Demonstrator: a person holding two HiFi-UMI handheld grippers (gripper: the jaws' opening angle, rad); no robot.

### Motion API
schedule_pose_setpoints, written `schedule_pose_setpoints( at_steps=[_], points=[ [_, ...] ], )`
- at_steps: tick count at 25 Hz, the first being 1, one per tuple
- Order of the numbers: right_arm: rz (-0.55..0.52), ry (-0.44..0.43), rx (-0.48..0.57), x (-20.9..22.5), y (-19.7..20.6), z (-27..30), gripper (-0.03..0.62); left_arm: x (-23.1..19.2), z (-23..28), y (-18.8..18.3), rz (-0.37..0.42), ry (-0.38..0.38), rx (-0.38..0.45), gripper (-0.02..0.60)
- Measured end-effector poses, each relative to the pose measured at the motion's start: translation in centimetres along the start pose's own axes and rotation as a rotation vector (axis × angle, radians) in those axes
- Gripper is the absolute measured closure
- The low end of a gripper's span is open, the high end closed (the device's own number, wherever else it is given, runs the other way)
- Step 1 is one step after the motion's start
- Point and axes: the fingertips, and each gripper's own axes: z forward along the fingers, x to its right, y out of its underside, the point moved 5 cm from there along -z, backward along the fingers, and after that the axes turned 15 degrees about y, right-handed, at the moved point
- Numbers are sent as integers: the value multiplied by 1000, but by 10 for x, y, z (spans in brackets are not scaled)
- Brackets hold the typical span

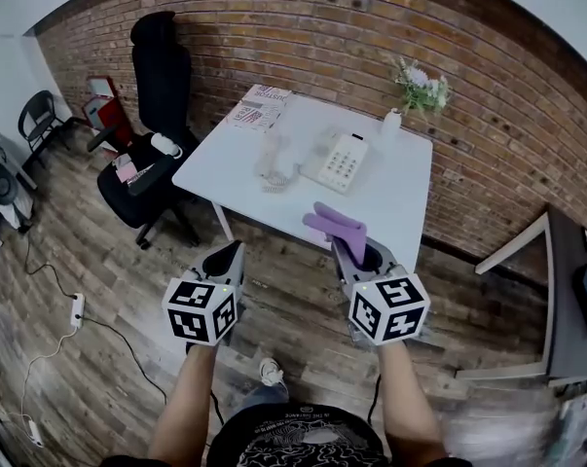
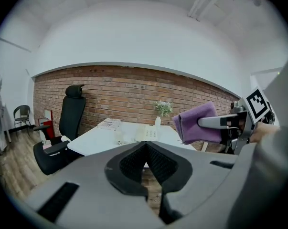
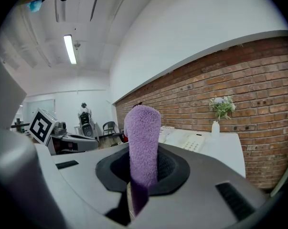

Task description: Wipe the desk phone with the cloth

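A white desk phone (image 1: 340, 161) lies on the white table (image 1: 400, 197), its handset (image 1: 271, 157) off to its left on a coiled cord. My right gripper (image 1: 344, 243) is shut on a folded purple cloth (image 1: 334, 225), held in the air just short of the table's near edge. The cloth (image 3: 142, 142) stands up between the jaws in the right gripper view, with the phone (image 3: 190, 140) beyond. My left gripper (image 1: 226, 257) is shut with nothing in it, lower and to the left. The left gripper view shows the cloth (image 2: 197, 122) and the phone (image 2: 147, 134).
A small white vase of flowers (image 1: 418, 90) stands at the table's back right corner. Papers (image 1: 258, 107) lie at its back left. A black office chair (image 1: 153, 139) is left of the table. A brick wall (image 1: 507, 115) runs behind. A dark desk (image 1: 575, 300) sits at right.
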Motion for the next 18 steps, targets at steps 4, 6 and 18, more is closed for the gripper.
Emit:
schedule_pose_setpoints(
  at_steps=[4, 6, 18],
  points=[
    [-2, 35, -7, -9, -7, 27, 549, -31, 13, -11, 5, 37, 0, 578],
    [-3, 50, -8, -12, -9, 37, 549, -43, 18, -15, 7, 53, -2, 578],
    [16, 136, -26, -2, -16, 82, 551, -89, 60, -30, 14, 147, -10, 578]
  ],
)
